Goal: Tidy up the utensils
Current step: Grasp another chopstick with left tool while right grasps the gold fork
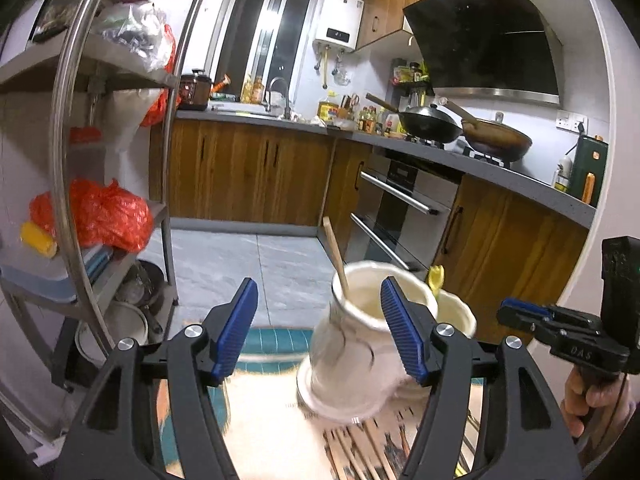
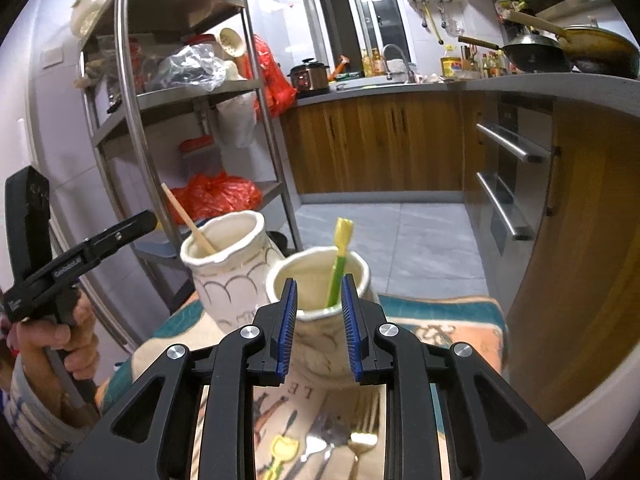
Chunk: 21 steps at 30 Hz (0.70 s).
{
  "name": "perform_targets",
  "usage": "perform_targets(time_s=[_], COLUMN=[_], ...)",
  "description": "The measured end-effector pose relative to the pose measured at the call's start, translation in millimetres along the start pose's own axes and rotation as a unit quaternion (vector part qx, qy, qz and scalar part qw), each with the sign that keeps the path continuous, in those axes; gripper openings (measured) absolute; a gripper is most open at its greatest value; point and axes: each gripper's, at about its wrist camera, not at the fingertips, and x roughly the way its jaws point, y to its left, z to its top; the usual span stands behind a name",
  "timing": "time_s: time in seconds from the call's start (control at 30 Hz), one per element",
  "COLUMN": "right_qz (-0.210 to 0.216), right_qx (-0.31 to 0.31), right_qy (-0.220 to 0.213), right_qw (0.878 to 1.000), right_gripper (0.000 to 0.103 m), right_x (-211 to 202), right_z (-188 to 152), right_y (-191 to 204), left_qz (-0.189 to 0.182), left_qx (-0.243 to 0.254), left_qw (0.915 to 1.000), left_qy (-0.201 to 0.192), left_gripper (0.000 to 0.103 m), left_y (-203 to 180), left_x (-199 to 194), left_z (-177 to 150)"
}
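Ahead of both grippers, the steel shelf rack point(image 2: 192, 92) and wooden cabinets point(image 2: 376, 144) ring the floor without blocking anything. Two cream vases stand touching on the patterned mat point(image 2: 448, 320) as sorting pots. The left vase point(image 1: 352, 344), just ahead of the left gripper point(image 1: 320, 328) and right of centre, keeps a wooden stick point(image 1: 336, 256); those jaws are spread, empty. The right vase point(image 2: 320, 284), directly ahead of the right gripper point(image 2: 320, 324), holds a green-and-yellow utensil point(image 2: 340, 264); its jaws stand narrowly apart, pinching nothing. A gold fork point(image 2: 362, 432) and spoons point(image 2: 316, 444) wait beneath it, unsorted.

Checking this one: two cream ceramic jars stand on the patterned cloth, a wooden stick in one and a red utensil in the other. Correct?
Not quite. The utensil in the nearer jar is yellow-green, not red, as the right wrist view shows. The wooden stick does sit in the other jar.
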Motion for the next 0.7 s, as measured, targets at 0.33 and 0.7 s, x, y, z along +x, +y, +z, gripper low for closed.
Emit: perform_targets(time_s=[0.33,0.7], right_qz=[-0.018,-0.035], right_qx=[0.015,0.012], right_qy=[0.046,0.153], right_qw=[0.999,0.988], right_gripper=[0.024,0.024], right_x=[-9.7,11.6], right_z=[-48.5,-104.5], right_y=[-11.0,-16.1], left_qz=[-0.013,-0.018], left_qx=[-0.003,0.031], left_qw=[0.9972,0.9849], left_qy=[0.074,0.169], left_gripper=[0.060,0.047], left_y=[-1.6,-14.1], left_x=[-12.5,-7.4], left_z=[-62.3,-113.6])
